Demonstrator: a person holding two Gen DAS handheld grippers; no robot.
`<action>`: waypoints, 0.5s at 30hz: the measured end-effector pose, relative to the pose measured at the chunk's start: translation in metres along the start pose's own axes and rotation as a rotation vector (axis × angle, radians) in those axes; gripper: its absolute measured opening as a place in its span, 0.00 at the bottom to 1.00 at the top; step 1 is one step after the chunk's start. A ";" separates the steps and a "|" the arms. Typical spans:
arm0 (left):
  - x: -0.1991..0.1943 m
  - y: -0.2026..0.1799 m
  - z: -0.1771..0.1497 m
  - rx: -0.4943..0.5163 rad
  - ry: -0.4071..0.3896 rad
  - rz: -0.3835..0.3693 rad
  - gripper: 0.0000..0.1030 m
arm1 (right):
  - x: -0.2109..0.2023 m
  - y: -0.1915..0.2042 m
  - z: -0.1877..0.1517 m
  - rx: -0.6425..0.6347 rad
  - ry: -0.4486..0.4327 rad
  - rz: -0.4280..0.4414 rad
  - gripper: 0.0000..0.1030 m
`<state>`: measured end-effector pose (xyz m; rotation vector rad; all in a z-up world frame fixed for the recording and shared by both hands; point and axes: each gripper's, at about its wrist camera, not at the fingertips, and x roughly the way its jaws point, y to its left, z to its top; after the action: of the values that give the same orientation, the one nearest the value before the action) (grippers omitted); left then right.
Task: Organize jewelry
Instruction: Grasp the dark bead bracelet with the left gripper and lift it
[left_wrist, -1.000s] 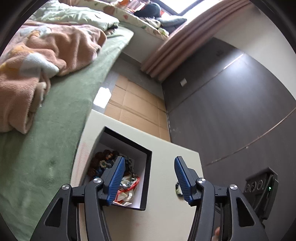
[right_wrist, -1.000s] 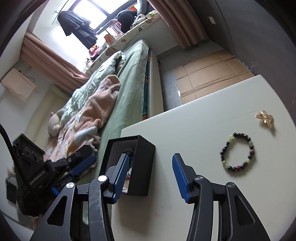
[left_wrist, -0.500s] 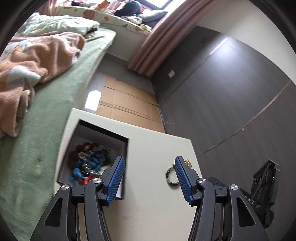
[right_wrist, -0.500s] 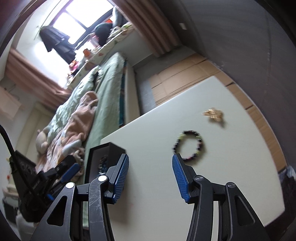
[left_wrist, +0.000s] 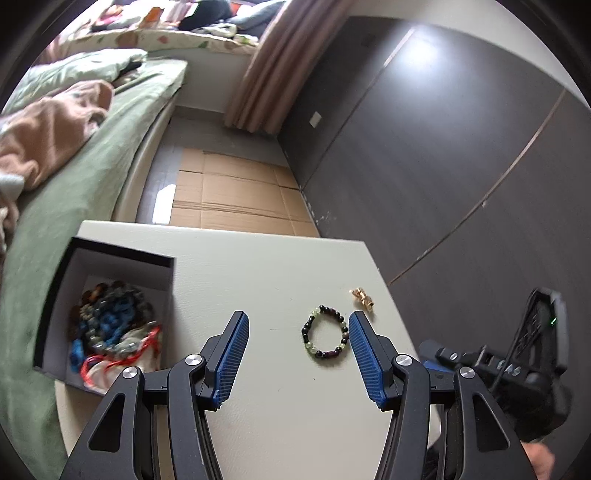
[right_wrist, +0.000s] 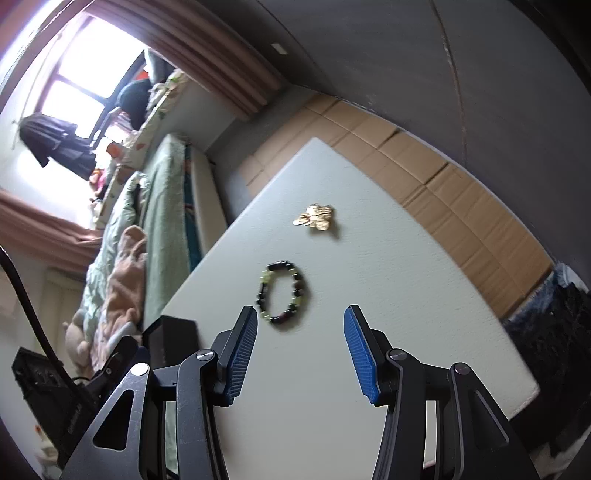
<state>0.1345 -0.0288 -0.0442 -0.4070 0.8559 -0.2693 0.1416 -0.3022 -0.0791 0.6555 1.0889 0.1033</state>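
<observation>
A black and green bead bracelet (left_wrist: 325, 337) lies on the pale table (left_wrist: 266, 266); it also shows in the right wrist view (right_wrist: 282, 292). A gold ornament (left_wrist: 362, 296) lies just beyond it, also in the right wrist view (right_wrist: 316, 217). A black box (left_wrist: 118, 258) at the table's left holds several bracelets and cords (left_wrist: 110, 325); its corner shows in the right wrist view (right_wrist: 173, 338). My left gripper (left_wrist: 297, 350) is open and empty, the bracelet near its right finger. My right gripper (right_wrist: 300, 349) is open and empty, just short of the bracelet.
A bed with green sheet (left_wrist: 74, 177) and pink blanket (left_wrist: 48, 136) lies left of the table. Cardboard (left_wrist: 236, 199) covers the floor beyond the table. A dark wall (left_wrist: 443, 166) runs on the right. The right gripper's body (left_wrist: 517, 373) is at lower right.
Both grippers have swung right, away from the box and towards the bracelet and gold ornament. Both stay open and empty.
</observation>
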 end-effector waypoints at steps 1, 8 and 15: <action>0.007 -0.003 -0.001 0.012 0.010 0.005 0.56 | 0.001 -0.001 0.003 0.002 0.002 -0.005 0.48; 0.040 -0.024 -0.002 0.069 0.037 0.033 0.56 | 0.000 -0.009 0.016 0.020 0.001 -0.019 0.48; 0.076 -0.033 -0.012 0.122 0.093 0.092 0.44 | -0.001 -0.023 0.028 0.070 0.002 -0.035 0.48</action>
<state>0.1707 -0.0905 -0.0881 -0.2420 0.9412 -0.2556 0.1597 -0.3340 -0.0828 0.6986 1.1099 0.0356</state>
